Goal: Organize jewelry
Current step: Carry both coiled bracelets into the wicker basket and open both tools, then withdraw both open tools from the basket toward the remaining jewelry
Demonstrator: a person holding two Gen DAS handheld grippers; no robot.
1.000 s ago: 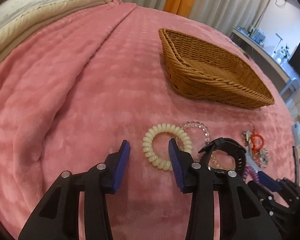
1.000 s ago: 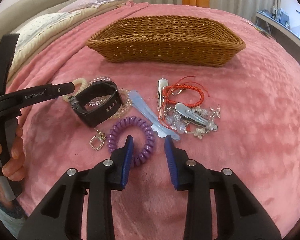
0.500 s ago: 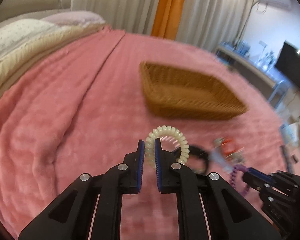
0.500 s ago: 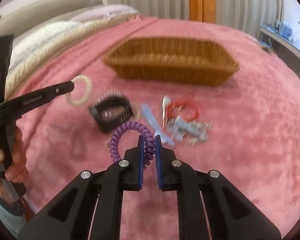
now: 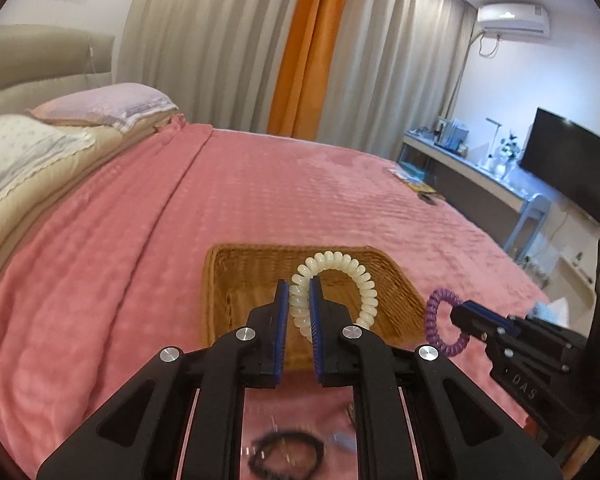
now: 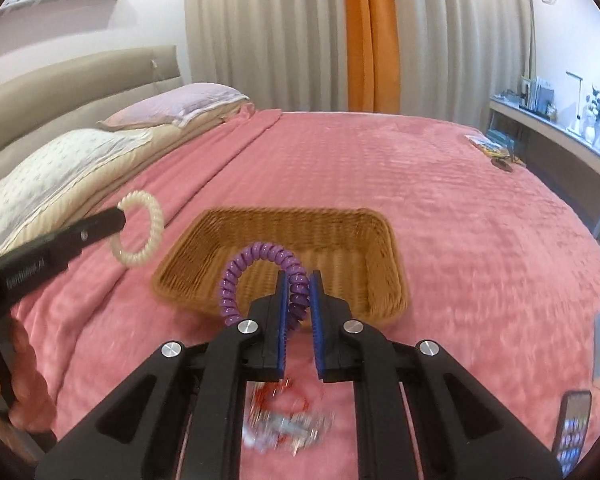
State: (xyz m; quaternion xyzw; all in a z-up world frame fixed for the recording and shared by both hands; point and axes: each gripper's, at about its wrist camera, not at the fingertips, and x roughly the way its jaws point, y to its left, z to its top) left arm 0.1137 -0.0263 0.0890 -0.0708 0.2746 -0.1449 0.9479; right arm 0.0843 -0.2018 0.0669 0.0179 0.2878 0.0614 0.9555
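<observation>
Left gripper (image 5: 299, 307) pinching cream spiral coil hair tie (image 5: 332, 288), right gripper (image 6: 299, 299) pinching purple spiral coil hair tie (image 6: 260, 280); both aloft near brown woven wicker basket (image 6: 340, 236). Light, springy, rubbery; one-side coil grip probably adequate.

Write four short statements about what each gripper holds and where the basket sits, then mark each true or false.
1. The left gripper is shut on the cream coil hair tie. True.
2. The right gripper holds a black watch. False: it is shut on the purple coil hair tie.
3. The wicker basket sits on the pink blanket. True.
4. The purple tie lies inside the basket. False: it is held in the air.
</observation>
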